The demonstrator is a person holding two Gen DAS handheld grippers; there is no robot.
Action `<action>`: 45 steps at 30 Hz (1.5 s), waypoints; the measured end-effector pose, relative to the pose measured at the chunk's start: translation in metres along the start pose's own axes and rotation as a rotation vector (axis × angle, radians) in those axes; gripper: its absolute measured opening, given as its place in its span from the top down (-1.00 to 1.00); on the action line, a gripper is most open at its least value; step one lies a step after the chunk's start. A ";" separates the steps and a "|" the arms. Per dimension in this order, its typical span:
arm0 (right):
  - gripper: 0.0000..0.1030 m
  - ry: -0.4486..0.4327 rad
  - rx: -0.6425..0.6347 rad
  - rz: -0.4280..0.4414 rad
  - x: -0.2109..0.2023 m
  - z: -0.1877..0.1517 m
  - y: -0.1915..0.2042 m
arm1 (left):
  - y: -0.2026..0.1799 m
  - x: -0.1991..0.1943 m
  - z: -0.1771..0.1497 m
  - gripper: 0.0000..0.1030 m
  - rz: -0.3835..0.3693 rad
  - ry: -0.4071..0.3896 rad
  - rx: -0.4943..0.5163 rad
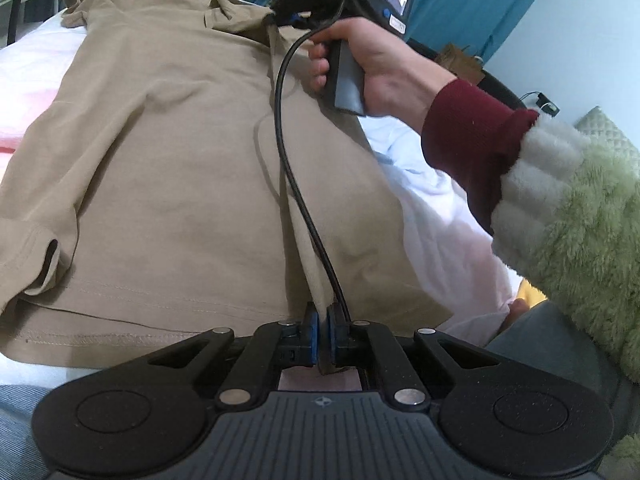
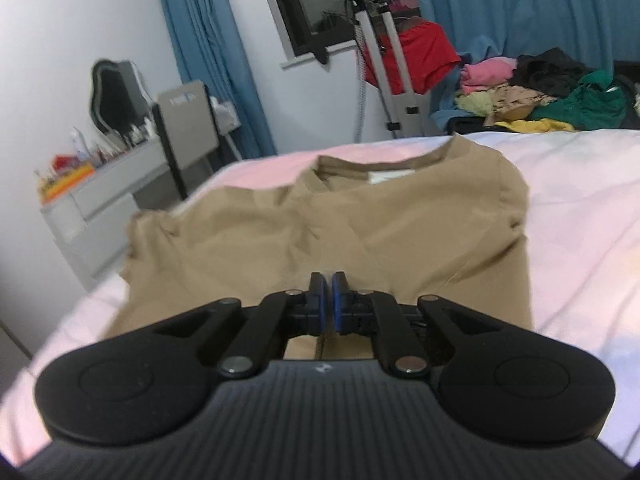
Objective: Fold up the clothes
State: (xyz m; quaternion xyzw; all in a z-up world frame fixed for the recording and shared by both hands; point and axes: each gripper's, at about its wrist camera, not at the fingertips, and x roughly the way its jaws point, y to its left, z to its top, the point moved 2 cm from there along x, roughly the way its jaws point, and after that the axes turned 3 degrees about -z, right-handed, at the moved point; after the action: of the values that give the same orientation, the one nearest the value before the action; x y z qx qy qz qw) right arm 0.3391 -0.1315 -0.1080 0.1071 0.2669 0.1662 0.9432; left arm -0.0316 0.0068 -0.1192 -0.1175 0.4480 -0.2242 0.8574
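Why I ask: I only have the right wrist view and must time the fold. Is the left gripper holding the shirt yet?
Observer: Yes. The left gripper has its jaws shut on a raised crease of the tan shirt at the hem.
Operator: Does that crease reach my side?
Observer: It runs as a ridge from the hem up to the right gripper near the collar.
Operator: Anything lying across the cloth?
Observer: A black cable hangs from the right gripper's handle and follows that ridge down to the left jaws.
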 end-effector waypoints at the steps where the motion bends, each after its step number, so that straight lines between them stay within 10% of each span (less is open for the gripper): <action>1: 0.81 0.006 0.011 -0.009 -0.001 -0.001 -0.003 | 0.000 -0.002 0.000 0.57 0.014 0.000 0.001; 4: 0.54 0.019 0.039 -0.015 -0.009 -0.001 -0.008 | 0.002 -0.007 0.002 0.09 0.043 -0.006 -0.008; 7: -0.58 0.010 0.029 0.002 -0.032 0.003 -0.004 | 0.004 -0.018 0.004 -0.16 0.066 -0.021 -0.016; 16: -0.59 -0.027 0.018 0.034 -0.134 0.005 0.008 | 0.031 -0.081 0.021 -0.43 0.233 -0.095 -0.138; 25: -0.59 -0.044 0.076 0.010 -0.223 -0.033 -0.008 | 0.029 -0.064 0.057 -0.31 0.487 0.069 0.106; 30: -0.59 -0.032 0.076 -0.013 -0.226 -0.042 -0.011 | 0.062 -0.037 0.059 0.04 0.515 0.193 0.011; 34: -0.59 -0.037 0.078 -0.014 -0.225 -0.042 -0.013 | 0.077 -0.051 0.063 0.83 0.493 0.195 -0.069; 45: -0.59 -0.080 0.060 -0.040 -0.226 -0.039 -0.011 | 0.102 -0.092 0.049 0.89 0.489 0.240 -0.261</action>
State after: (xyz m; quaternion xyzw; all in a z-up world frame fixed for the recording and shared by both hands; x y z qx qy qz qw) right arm 0.1391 -0.2210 -0.0380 0.1365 0.2362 0.1346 0.9526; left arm -0.0084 0.1405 -0.0665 -0.0881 0.5863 0.0361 0.8045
